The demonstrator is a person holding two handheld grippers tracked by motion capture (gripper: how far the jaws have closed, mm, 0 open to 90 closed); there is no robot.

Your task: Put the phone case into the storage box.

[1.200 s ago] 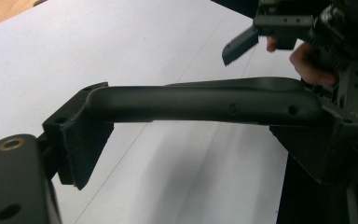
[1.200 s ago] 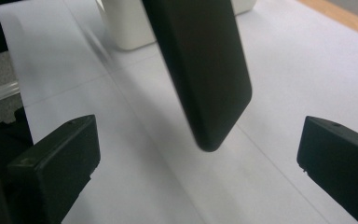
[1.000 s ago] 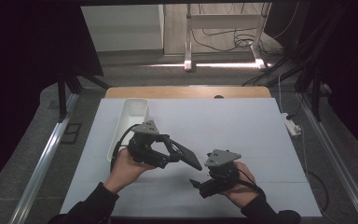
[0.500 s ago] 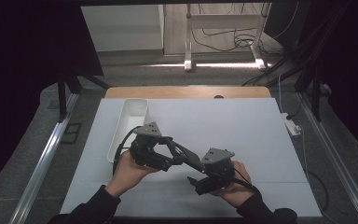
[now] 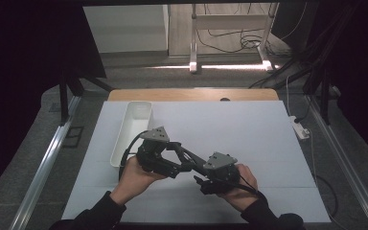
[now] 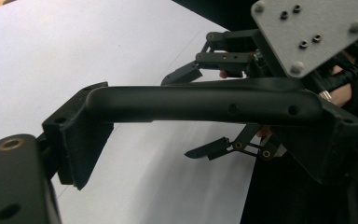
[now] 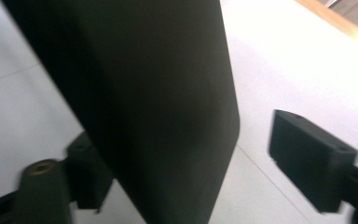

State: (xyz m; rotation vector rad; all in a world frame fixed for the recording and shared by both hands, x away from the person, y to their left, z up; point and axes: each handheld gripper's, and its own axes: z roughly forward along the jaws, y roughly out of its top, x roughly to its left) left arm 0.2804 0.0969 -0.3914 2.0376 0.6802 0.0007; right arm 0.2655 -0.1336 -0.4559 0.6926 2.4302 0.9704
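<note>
Far left: dark room, grey floor, a metal rail point(image 5: 43, 167) beside the counter point(image 5: 249, 139). White sheet over the counter top, with a wooden strip point(image 5: 191, 94) at the far edge. On its left part, a long white tray point(image 5: 133, 125) running away from the person.

Just right of the tray, in the left hand point(image 5: 135, 173): left tongs point(image 5: 178, 162), closed on a black panel point(image 6: 205, 100), pads pressing on its two ends. Panel held above the near middle of the counter, slanting down toward the right.

Next, in the right hand point(image 5: 242, 189): right tongs point(image 5: 202, 178), set about the panel's lower end. Jaws just now closing, not yet gripping; in the right gripper view, white sheet visible between panel and one pad.

Far right: a white power strip point(image 5: 299, 130) at the counter's edge, another rail point(image 5: 347, 167), cables point(image 5: 249, 40) on the floor beyond.
</note>
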